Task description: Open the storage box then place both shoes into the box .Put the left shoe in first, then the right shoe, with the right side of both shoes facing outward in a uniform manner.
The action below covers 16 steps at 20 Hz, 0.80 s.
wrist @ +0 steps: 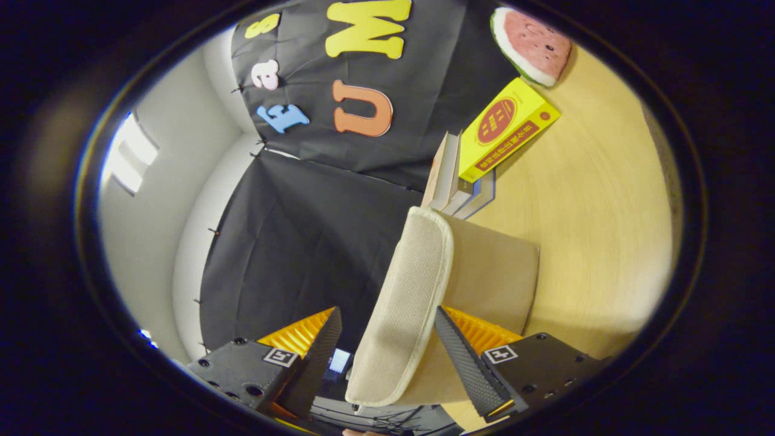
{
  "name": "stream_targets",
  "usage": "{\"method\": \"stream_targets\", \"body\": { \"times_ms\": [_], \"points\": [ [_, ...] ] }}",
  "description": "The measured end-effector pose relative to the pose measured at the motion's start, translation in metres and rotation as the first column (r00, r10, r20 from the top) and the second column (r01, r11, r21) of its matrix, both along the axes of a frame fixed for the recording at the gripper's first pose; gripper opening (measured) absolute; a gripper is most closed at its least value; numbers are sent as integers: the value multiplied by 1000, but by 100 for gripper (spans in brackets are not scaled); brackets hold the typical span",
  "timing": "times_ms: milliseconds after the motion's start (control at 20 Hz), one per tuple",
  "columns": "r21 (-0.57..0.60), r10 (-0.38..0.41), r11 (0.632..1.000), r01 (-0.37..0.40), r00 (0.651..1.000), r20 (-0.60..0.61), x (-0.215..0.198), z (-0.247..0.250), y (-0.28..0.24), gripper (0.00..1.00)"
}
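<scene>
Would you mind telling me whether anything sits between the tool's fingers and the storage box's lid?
Nothing visible does. The beige lid already stands between the open tool fingers, one finger right beside it, the other apart.

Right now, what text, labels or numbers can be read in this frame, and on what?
Yellow carton: red print, too small to read.
Books: nothing legible.
Gripper, open around the beige fabric lid: square coded tags, no words.

Gripper (387,357) fingers apart around storage box (484,272) lid (405,309) (beige fabric); books (460,181) beyond.
</scene>
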<state>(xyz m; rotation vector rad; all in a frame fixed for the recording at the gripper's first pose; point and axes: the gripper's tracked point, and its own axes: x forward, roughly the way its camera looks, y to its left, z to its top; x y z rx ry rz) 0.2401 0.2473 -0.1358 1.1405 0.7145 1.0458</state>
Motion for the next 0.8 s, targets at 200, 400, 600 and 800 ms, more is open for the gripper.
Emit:
{"method": "stream_targets", "body": {
  "times_ms": [200,400,600,800],
  "points": [
    [17,44,999,-44,999,-25,1,0,3,92],
    [6,62,998,-62,997,-36,1,-9,3,93],
    [27,79,997,-78,996,-33,1,-8,6,92],
    [9,86,996,-85,995,-60,6,-11,9,63]
  ]
}}
